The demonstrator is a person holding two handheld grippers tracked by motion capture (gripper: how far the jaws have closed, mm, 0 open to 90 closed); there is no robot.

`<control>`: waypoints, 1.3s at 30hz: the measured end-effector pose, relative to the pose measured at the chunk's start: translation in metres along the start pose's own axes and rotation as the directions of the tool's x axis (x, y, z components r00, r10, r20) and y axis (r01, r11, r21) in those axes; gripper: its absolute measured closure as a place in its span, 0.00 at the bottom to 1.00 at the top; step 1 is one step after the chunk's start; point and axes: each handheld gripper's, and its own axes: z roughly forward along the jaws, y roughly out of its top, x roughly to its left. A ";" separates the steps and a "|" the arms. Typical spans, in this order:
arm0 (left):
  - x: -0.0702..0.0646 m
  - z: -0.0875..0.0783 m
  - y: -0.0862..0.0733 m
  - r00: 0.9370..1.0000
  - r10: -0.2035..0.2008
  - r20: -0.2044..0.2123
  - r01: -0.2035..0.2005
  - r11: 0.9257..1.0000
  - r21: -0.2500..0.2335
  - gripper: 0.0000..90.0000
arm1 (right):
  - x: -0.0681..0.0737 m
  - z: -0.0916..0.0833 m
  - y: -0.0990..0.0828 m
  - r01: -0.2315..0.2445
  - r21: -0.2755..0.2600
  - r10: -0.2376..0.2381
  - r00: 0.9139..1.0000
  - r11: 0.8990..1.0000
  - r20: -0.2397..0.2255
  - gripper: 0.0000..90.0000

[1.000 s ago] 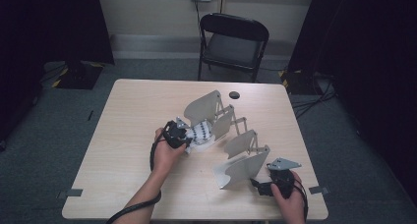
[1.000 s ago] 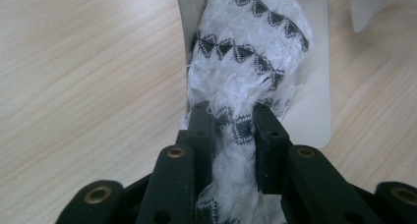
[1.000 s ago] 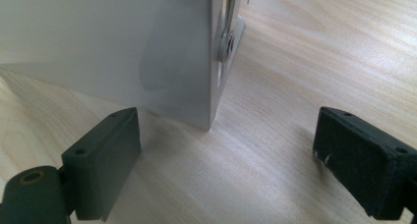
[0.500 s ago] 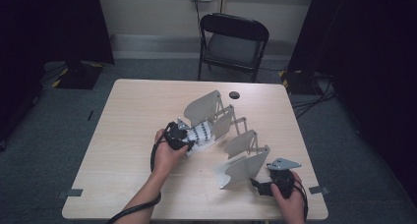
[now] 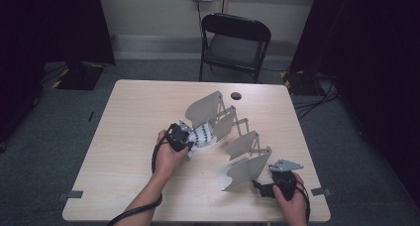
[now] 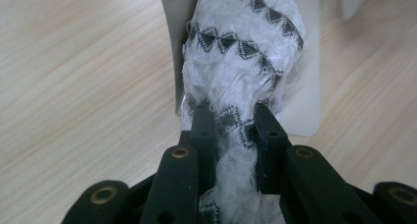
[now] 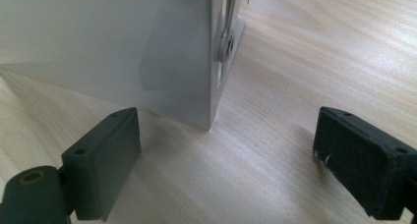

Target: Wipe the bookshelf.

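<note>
Left gripper (image 6: 231,128): just closed, pinching patterned cloth (image 6: 243,52) against grey rack (image 5: 225,122). Right gripper (image 7: 226,160): spread wide, beside rack panel, nothing held.

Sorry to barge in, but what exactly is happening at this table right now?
A person works a grey folding rack on the table with two hand-held grippers. The left gripper has just closed its jaws on a white cloth with black triangles lying against one panel. The right gripper rests open at the rack's near corner, touching nothing.
</note>
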 end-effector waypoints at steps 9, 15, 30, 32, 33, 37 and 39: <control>-0.001 -0.043 0.038 1.000 0.013 0.000 -0.013 0.993 -0.116 0.84 | 0.000 0.000 0.000 -0.001 0.000 0.001 1.000 1.000 0.000 0.11; -0.002 -0.066 0.067 0.999 0.028 -0.030 -0.033 0.981 -0.193 0.84 | 0.000 0.000 0.000 0.000 0.000 0.000 1.000 1.000 0.000 0.11; 0.007 -0.051 0.055 0.999 -0.001 -0.039 -0.005 0.988 -0.153 0.84 | 0.000 0.000 0.000 -0.001 0.000 0.001 1.000 1.000 0.000 0.11; 0.006 -0.046 0.049 0.999 -0.002 -0.041 -0.004 0.990 -0.138 0.84 | 0.000 0.000 0.000 -0.001 0.000 0.001 1.000 1.000 0.000 0.11; 0.005 -0.044 0.047 0.999 -0.006 -0.038 0.001 0.991 -0.132 0.84 | 0.000 0.000 0.000 -0.001 0.000 0.001 1.000 1.000 0.000 0.11; 0.006 -0.033 0.034 0.999 -0.023 -0.031 0.019 0.993 -0.117 0.83 | 0.000 0.000 0.000 0.000 0.000 0.000 1.000 1.000 0.000 0.11; 0.006 -0.028 0.029 0.999 -0.024 -0.029 0.021 0.994 -0.104 0.83 | 0.000 0.000 0.000 0.000 0.000 0.000 1.000 1.000 0.000 0.11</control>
